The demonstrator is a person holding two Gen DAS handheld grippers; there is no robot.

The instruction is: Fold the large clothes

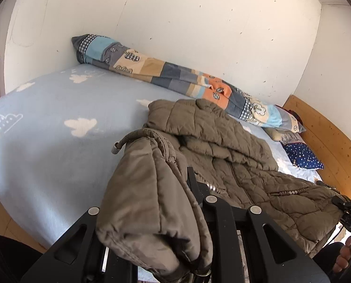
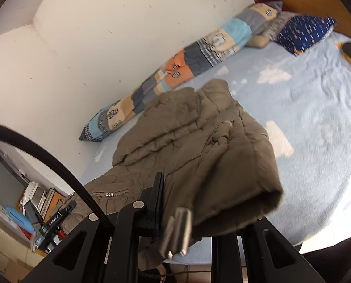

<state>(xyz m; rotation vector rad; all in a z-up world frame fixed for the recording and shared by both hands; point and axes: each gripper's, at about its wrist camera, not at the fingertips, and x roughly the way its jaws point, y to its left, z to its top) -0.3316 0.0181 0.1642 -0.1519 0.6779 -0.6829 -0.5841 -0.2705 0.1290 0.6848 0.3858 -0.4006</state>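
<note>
Left wrist view, my left gripper [image 1: 175,202] pinched the olive quilted jacket [image 1: 234,155], right gripper [image 2: 199,212] clamped its hem, jacket draped off the bed's [image 1: 45,141] near edge.

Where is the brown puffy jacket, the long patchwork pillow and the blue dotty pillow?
brown puffy jacket [image 1: 234,141], left wrist view, on its quilted middle.
long patchwork pillow [image 1: 166,70], left wrist view, on a grey-blue patch by the wall.
blue dotty pillow [image 2: 305,31], right wrist view, on its middle.

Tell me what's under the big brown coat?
The brown coat lies on the blue cloud blanket, which shows all around it. Anything hiding beneath the coat stays covered. Each claw, left and right, grips a coat edge.
</note>
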